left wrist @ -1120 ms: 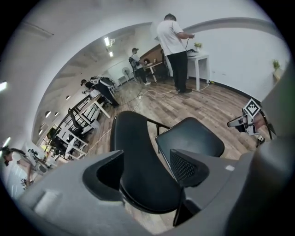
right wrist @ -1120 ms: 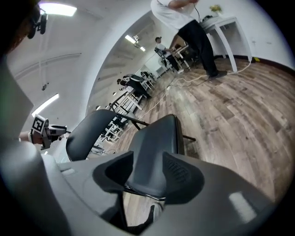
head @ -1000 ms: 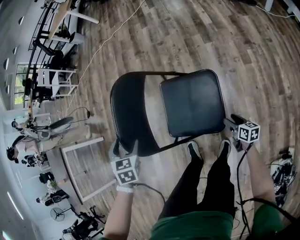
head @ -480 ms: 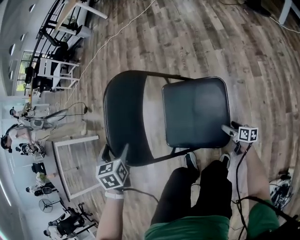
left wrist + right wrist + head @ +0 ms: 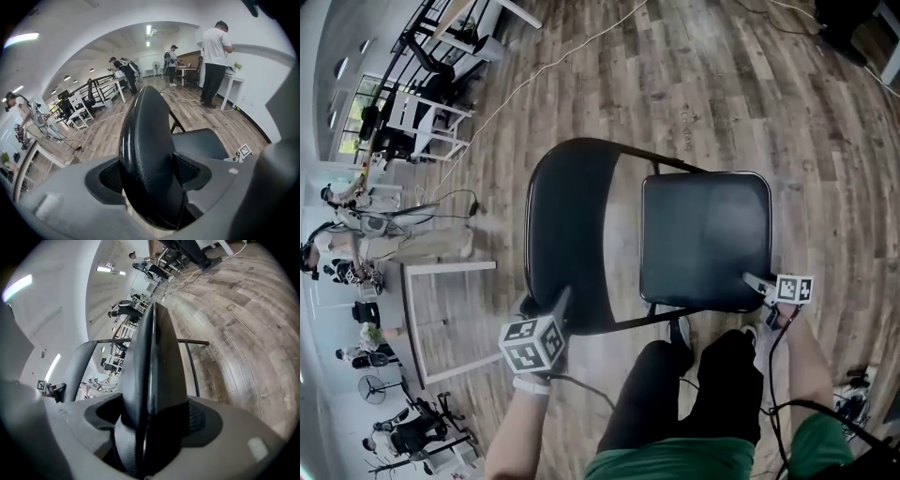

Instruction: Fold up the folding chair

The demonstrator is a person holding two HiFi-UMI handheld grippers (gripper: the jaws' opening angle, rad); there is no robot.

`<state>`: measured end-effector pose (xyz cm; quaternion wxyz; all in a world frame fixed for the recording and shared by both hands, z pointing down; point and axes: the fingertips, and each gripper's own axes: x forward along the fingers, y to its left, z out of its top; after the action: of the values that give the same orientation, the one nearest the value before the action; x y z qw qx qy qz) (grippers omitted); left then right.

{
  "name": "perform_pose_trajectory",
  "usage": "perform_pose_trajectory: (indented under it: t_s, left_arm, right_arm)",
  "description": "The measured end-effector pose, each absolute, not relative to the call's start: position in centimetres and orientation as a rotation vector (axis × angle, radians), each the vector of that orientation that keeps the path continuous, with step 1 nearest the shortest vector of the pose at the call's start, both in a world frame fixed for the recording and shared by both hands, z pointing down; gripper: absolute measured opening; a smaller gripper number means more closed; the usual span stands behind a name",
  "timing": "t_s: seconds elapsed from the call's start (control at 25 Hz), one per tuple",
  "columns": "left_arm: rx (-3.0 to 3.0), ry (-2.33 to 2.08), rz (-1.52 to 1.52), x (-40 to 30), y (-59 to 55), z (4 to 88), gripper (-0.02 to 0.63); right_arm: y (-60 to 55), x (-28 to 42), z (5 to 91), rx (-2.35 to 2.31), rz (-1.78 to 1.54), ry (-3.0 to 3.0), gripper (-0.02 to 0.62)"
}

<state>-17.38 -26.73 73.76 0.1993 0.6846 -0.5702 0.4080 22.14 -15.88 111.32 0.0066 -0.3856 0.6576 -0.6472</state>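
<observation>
1. The wood-plank floor [image 5: 787, 112] fills the head view. It carries everything here.
2. The black folding chair [image 5: 694, 216] stands unfolded on the floor, just ahead of the person's feet. Its padded backrest [image 5: 567, 225] is on the left of the head view. Its flat seat [image 5: 712, 253] is on the right, and bare floor shows between the two.
3. The person's legs [image 5: 694, 394], in dark trousers, reach down from the lower edge of the head view. The shoes [image 5: 680, 330] sit just beside the chair's near side.
4. A white table frame [image 5: 412, 319] stands on the floor, well apart from the chair, to its left in the head view. Several people and desks are beyond it along that edge.
5. In the left gripper view, a person in a white shirt [image 5: 215, 56] stands at a white desk [image 5: 232, 82] by the wall.
6. The left gripper [image 5: 546, 307] is at the near end of the backrest. Its own view shows its jaws [image 5: 147, 178] standing wide and closing. The thick backrest edge [image 5: 145, 154] fills the gap, and both pads touch it.
7. The right gripper [image 5: 757, 281] is at the seat's near right corner. Its jaws [image 5: 154, 423] are also wide and closing. The seat's edge [image 5: 154, 366] is between them, against the pads.
8. A thin white cable [image 5: 553, 66] trails across the floor far beyond the chair.
</observation>
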Motion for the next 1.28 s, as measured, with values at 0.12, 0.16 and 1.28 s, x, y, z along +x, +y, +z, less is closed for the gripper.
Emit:
perform_pose_trajectory:
  t_s: [0.12, 0.16, 1.28]
  left_arm:
    - [1.921, -1.574, 1.113, -17.7, -27.0, 73.7, 0.308]
    - [1.915, -1.574, 1.101, -18.1, -27.1, 73.6, 0.305]
    - [1.929, -1.597, 0.889, -24.6, -28.6, 59.9, 0.210]
  right_arm:
    - [-15.5, 22.3, 111.3, -1.273, -2.035, 2.038, 0.390]
    - [-15.7, 21.9, 110.9, -1.260, -2.025, 2.038, 0.390]
    - [-20.1, 6.8, 89.7, -1.481, -2.046, 2.051, 0.275]
